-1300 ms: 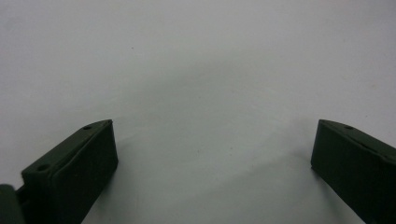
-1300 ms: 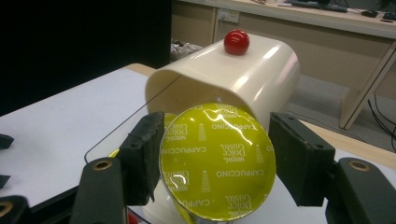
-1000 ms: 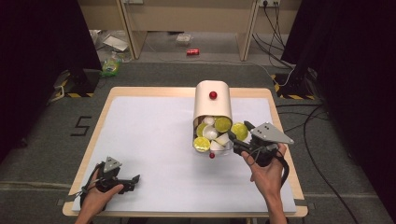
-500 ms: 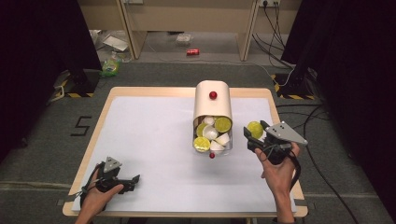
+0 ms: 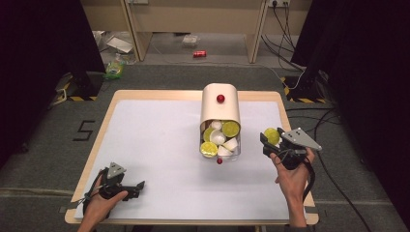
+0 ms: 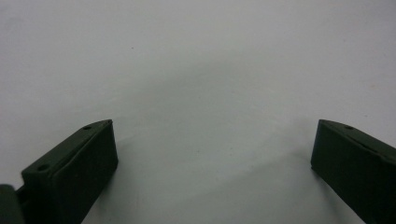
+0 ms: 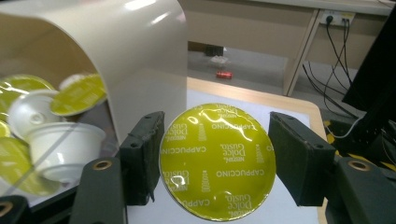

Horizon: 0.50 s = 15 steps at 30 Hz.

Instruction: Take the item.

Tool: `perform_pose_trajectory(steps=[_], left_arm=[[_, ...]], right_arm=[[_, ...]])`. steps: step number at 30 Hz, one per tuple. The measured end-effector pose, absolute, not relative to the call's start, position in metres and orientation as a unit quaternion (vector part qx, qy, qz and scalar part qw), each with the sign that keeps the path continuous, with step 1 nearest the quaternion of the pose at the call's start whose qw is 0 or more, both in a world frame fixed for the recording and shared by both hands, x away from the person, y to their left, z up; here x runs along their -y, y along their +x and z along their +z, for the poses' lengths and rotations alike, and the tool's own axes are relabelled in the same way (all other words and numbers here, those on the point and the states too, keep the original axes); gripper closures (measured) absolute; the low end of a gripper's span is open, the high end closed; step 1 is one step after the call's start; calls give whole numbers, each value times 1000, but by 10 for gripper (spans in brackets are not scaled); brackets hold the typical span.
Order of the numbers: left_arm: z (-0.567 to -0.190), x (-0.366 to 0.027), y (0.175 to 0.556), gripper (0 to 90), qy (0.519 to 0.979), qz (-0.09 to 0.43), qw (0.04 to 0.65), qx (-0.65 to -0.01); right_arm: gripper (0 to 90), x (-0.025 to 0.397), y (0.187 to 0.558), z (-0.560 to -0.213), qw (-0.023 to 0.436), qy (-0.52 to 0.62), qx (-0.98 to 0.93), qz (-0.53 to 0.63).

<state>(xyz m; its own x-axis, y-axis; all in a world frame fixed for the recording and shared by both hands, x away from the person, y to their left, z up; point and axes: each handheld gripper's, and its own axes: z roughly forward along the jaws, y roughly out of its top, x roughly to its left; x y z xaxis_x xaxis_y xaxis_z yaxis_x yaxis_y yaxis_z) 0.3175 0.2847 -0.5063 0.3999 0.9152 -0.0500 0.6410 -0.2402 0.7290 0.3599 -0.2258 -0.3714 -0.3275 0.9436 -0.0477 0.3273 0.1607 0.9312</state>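
A cream domed capsule holder (image 5: 220,108) with a red knob stands at the table's middle back. Its clear drawer (image 5: 218,144) is pulled out toward me and holds several yellow-green and white coffee capsules. My right gripper (image 5: 270,139) is to the right of the drawer, shut on one capsule (image 5: 271,136). In the right gripper view its yellow-green "Dolce Gusto Cappuccino" foil lid (image 7: 217,161) faces the camera between the jaws of the right gripper (image 7: 217,140), with the holder (image 7: 116,56) at left. My left gripper (image 5: 139,189) rests at the front left, open over bare white table (image 6: 205,70).
The white table top (image 5: 154,140) has a wooden rim and broad free room left of the holder. Black cables (image 5: 333,145) trail off the right side. The floor beyond holds a red can (image 5: 199,53) and some litter.
My right gripper has carried the capsule away from the drawer, to the right and slightly toward me. The left gripper has stayed still.
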Motion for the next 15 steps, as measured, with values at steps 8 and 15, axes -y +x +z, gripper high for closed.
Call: perform_pose_trajectory(steps=[8,15], left_arm=[[-506,-285,318,0,762,198,345,-510],[-506,-285,318,0,762,199,345,-510]], right_arm=[[385,236,367,-388,341,485,-678,435],[385,243,369,-396,342,495,-675,427]])
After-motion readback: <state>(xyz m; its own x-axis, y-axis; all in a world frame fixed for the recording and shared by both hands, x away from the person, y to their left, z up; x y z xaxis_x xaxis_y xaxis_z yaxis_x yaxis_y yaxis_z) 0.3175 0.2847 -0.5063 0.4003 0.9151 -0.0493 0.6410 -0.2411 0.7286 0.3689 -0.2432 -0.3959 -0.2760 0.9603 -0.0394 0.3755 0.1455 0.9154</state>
